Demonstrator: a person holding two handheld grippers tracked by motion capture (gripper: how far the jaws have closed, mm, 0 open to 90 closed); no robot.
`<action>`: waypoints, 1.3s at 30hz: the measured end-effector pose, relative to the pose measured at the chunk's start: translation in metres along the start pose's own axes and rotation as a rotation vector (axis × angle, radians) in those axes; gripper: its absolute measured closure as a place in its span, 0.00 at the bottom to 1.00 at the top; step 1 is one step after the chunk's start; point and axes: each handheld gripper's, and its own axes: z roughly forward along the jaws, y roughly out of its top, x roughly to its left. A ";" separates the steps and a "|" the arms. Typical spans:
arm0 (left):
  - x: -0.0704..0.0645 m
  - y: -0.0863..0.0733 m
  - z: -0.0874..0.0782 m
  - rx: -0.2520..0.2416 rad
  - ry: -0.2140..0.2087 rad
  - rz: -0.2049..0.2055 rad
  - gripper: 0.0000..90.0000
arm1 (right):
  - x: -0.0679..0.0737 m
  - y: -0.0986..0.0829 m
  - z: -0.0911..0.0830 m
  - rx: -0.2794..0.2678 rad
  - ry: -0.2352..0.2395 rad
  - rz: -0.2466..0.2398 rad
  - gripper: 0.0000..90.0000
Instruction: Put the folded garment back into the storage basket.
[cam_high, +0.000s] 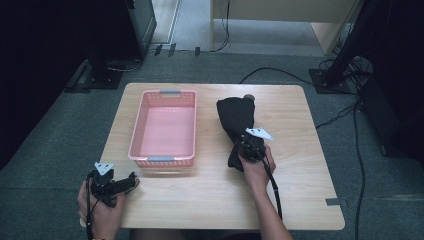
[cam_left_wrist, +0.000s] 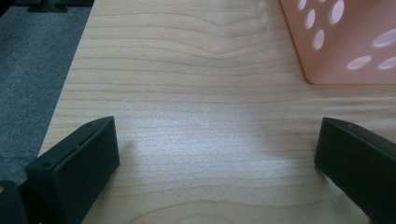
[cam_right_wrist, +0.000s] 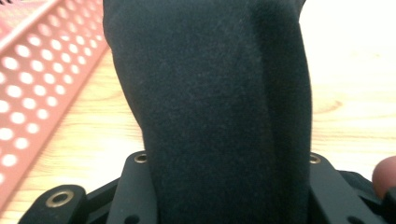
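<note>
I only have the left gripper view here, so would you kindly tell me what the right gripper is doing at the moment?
Observer: The right gripper is at the near end of a black cloth lying on the table, right of the pink basket.
Operator: Thank you. Is the cloth actually between its fingers?
Observer: Yes, in the right gripper view the cloth fills the gap between the fingers, touching both.
Operator: And is anything in the basket yet?
Observer: No, from the high view the basket floor is bare.
Operator: Where does my left gripper sit relative to it?
Observer: The left gripper is at the table's near left corner, just short of the basket's near wall.
</note>
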 end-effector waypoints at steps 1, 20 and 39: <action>0.000 0.000 0.000 0.000 0.000 0.000 0.00 | 0.003 0.001 0.000 0.001 0.005 0.000 0.68; 0.000 0.000 0.000 0.000 0.000 0.000 0.00 | 0.047 0.025 -0.003 -0.014 0.090 -0.024 0.68; 0.000 0.000 0.000 -0.001 0.000 -0.002 0.00 | 0.087 0.045 -0.004 -0.036 0.140 -0.082 0.68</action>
